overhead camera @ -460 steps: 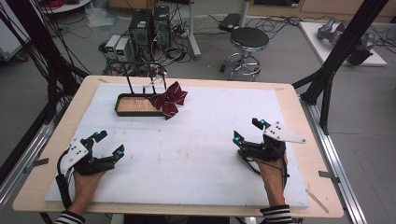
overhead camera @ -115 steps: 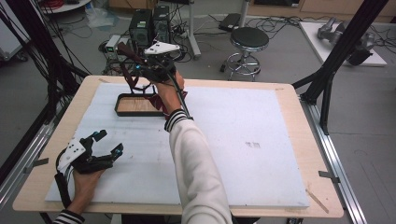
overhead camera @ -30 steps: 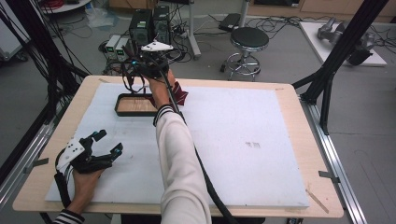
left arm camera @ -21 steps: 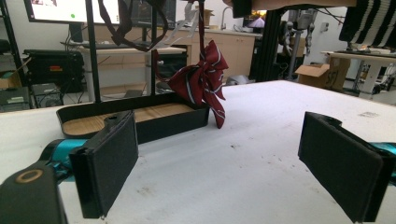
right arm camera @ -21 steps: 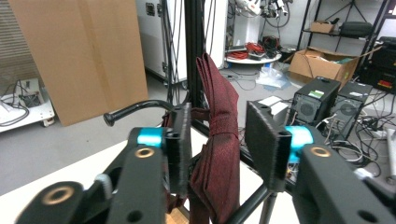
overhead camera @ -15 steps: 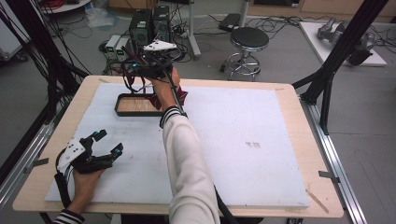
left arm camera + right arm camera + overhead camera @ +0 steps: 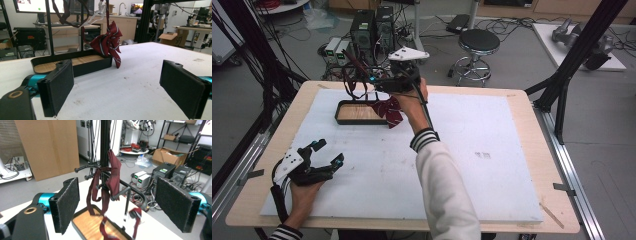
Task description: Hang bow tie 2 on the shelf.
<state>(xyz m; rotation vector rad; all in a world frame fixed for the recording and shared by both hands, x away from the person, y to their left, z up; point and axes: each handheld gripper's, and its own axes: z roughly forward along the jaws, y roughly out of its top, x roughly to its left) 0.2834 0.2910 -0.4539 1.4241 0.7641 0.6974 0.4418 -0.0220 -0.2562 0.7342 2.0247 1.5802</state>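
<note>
A dark red striped bow tie [image 7: 389, 111] hangs by its strap from a black rack [image 7: 354, 75] that rises out of a black tray with a wooden floor [image 7: 349, 116]. The bow [image 7: 107, 42] dangles over the tray's right end. My right gripper [image 7: 371, 82] is raised beside the rack; its jaws have just been opening and stand wide. The strap [image 7: 112, 172] is draped over the rack's hooks [image 7: 87, 167] just beyond the pads, untouched. My left gripper [image 7: 328, 151] rests open on the white mat at the near left, with nothing between its pads [image 7: 60, 85].
The white mat [image 7: 492, 150] covers most of the wooden table, bare to the right of the person's sleeve. Black frame posts [image 7: 562, 85] stand at the table's corners. Behind the table are computer boxes [image 7: 372, 25] and a stool [image 7: 479, 42].
The right hand has drawn back to the right from the rack, leaving the strap on the hooks. The left gripper has stayed where it was.
</note>
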